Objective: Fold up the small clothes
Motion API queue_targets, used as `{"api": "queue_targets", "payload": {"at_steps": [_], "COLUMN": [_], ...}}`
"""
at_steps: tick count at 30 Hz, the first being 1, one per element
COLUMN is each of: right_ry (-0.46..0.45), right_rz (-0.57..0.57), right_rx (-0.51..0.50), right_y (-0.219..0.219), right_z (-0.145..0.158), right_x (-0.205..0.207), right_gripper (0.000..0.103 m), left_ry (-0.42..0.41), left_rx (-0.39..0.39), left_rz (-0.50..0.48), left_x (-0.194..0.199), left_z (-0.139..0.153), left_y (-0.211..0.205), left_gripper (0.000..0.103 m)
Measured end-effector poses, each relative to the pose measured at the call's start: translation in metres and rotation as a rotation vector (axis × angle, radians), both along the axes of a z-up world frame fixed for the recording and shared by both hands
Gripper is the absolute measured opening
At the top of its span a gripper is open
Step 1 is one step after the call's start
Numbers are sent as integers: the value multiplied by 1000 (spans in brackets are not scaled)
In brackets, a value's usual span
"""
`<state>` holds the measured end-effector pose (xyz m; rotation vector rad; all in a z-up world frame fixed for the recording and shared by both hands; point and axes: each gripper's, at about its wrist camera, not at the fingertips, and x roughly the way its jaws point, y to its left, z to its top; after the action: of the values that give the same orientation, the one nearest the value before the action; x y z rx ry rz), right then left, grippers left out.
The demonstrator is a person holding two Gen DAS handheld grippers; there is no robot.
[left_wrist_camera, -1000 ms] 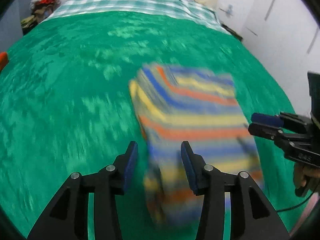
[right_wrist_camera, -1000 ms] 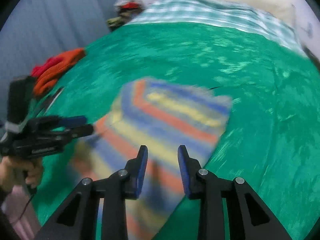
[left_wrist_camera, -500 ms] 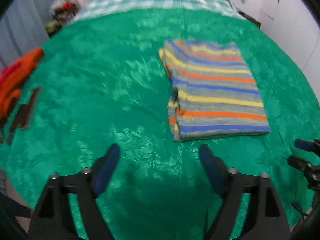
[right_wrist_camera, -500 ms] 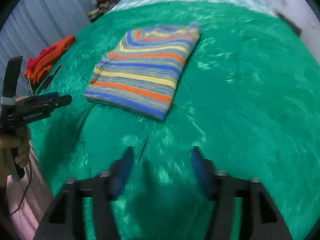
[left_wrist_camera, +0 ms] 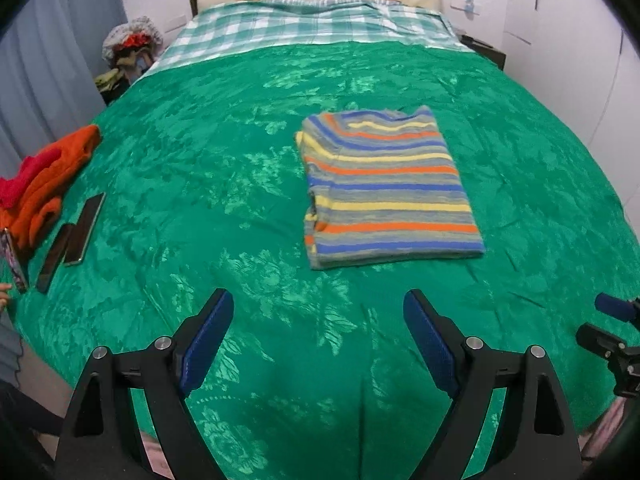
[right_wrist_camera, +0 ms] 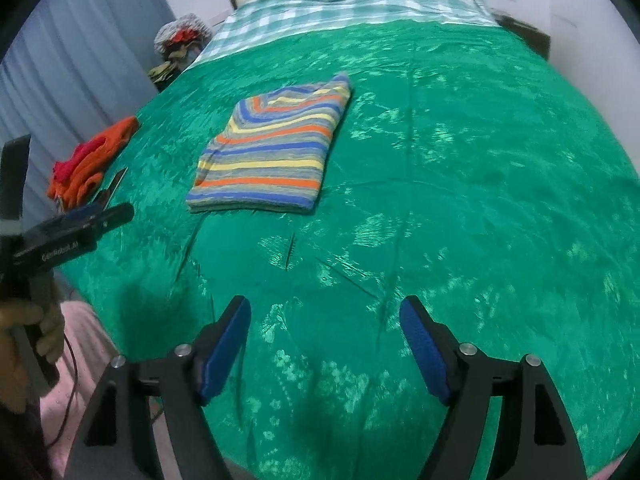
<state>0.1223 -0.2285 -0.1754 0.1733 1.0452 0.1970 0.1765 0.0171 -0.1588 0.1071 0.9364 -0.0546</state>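
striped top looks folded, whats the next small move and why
Probably swing the left hand-held gripper toward the orange clothes at the bed's left edge: the striped top lies folded flat, and both grippers, the right hand-held gripper too, are open and empty.

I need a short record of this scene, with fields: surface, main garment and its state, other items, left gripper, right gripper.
surface: green bedspread on a bed
main garment: striped sweater, folded into a flat rectangle, lying on the bedspread
other items: orange clothes at the bed's left edge; two dark flat devices beside them
left gripper: open, empty, apart from the sweater
right gripper: open, empty, apart from the sweater
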Motion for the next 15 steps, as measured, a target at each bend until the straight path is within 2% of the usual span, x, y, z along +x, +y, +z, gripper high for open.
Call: {"api": "queue_targets", "payload": {"at_steps": [7,12,15], "right_ry": [-9,14,10], "right_rz": [-34,-45,-47], "right_rx": [-24,0,9], "right_y": [1,0,-1], "right_z": [10,0,-6], "right_x": [-5,0,-2], "right_gripper": [81,81,81], "left_ry": [35,98,105], "left_rx": [-14,-42,-73], "left_rz": [-26,-24,-26], "left_x": [-7,-4,-6], "left_z": [-13,-37,-44], "left_y": [-9,-4,-2], "left_gripper": [89,89,89]}}
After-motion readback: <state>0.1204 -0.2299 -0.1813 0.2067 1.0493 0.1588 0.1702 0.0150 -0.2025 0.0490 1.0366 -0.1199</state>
